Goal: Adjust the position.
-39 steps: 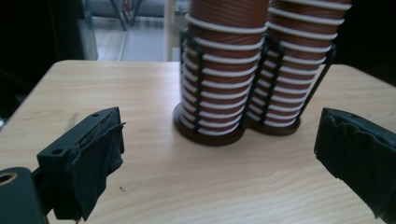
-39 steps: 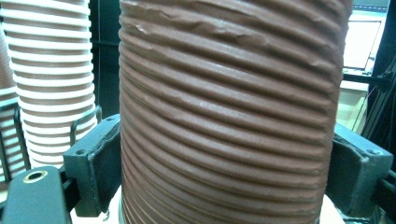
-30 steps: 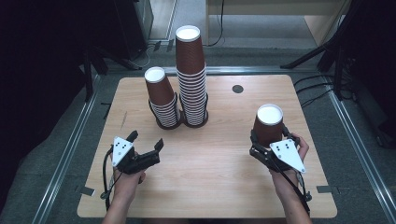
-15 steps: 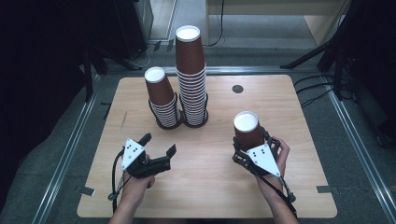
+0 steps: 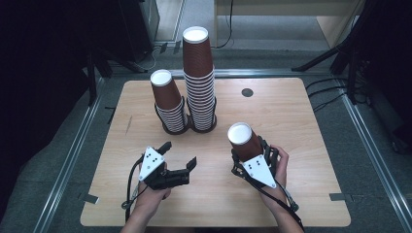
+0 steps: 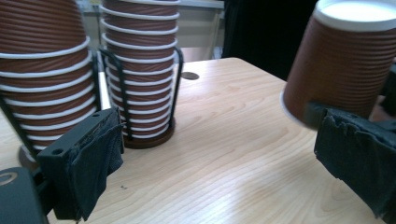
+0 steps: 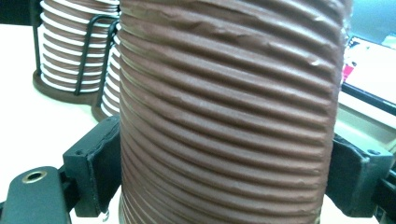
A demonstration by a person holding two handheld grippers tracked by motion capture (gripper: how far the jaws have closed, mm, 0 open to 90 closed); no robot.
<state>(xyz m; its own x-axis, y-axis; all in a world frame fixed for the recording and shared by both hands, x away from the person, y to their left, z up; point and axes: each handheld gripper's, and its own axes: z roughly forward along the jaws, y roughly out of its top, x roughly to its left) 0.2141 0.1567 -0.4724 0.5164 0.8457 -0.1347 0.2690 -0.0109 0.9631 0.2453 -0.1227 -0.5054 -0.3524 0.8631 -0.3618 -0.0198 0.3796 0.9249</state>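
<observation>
A brown ribbed paper cup (image 5: 244, 141) hangs upside down, tilted, just above the table right of centre, with my right gripper (image 5: 248, 156) shut on its lower wall. In the right gripper view the cup (image 7: 224, 116) sits between both pads (image 7: 100, 168). My left gripper (image 5: 180, 154) stands open and empty low over the table, left of the cup. Its view shows its open jaws, with the held cup (image 6: 341, 60) off its right jaw. A short cup stack (image 5: 167, 99) and a tall cup stack (image 5: 199, 77) stand in wire holders behind.
The wooden table (image 5: 301, 121) has a small dark round disc (image 5: 247, 92) near its back edge. Metal rails (image 5: 73, 155) run along both sides on the floor. Cables (image 5: 335, 94) lie off the back right corner. Bare wood lies between the grippers and the stacks.
Both hands have moved inward toward the table's middle. The right gripper has carried the cup leftward and a little lower; the left gripper has shifted right, still open.
</observation>
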